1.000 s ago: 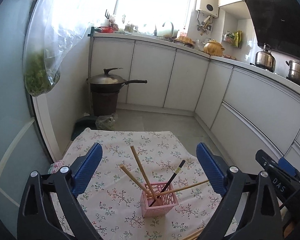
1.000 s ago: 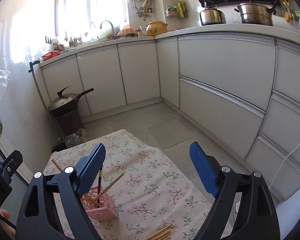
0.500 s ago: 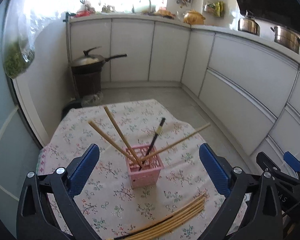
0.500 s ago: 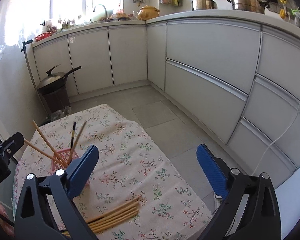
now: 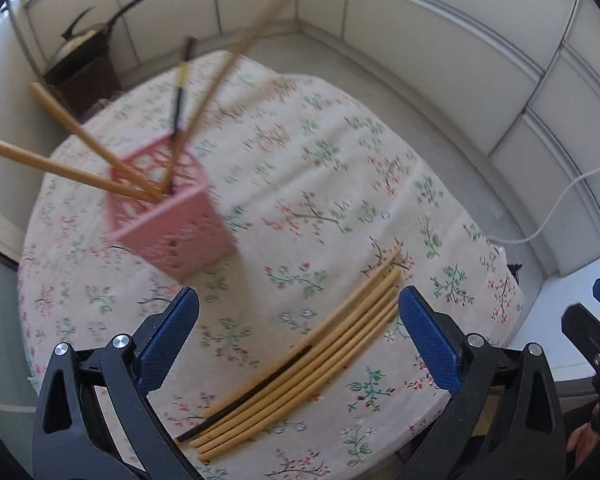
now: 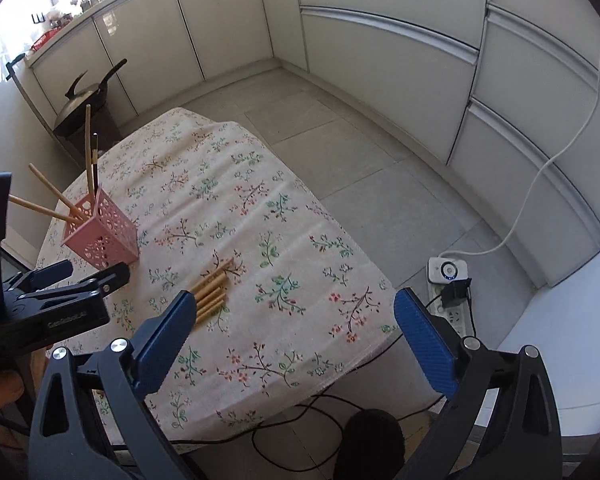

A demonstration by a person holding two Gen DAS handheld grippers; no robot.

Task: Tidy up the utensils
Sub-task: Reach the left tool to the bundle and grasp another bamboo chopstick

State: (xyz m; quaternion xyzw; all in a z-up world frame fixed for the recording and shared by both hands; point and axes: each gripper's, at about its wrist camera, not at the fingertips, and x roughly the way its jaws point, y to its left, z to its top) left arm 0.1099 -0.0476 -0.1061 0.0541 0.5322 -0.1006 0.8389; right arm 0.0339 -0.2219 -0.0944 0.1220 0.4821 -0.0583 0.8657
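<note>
From the left wrist, the left gripper (image 5: 298,328) is hanging over the floral tablecloth (image 5: 320,184) with its blue jaws standing wide apart, nothing between the pads. A bundle of loose chopsticks (image 5: 300,364) is lying flat beneath the jaws, running from seven o'clock up toward one o'clock. At ten o'clock the pink holder (image 5: 172,216) is standing, blurred, with four chopsticks leaning out of it.

From the right wrist, the right gripper (image 6: 290,330) is pointing down at the cloth's near edge, its jaws spread fully and gripping nothing. The loose chopsticks (image 6: 212,288) are lying just beside its left pad; the holder (image 6: 100,236) is sitting at ten o'clock, well apart from the bundle.
</note>
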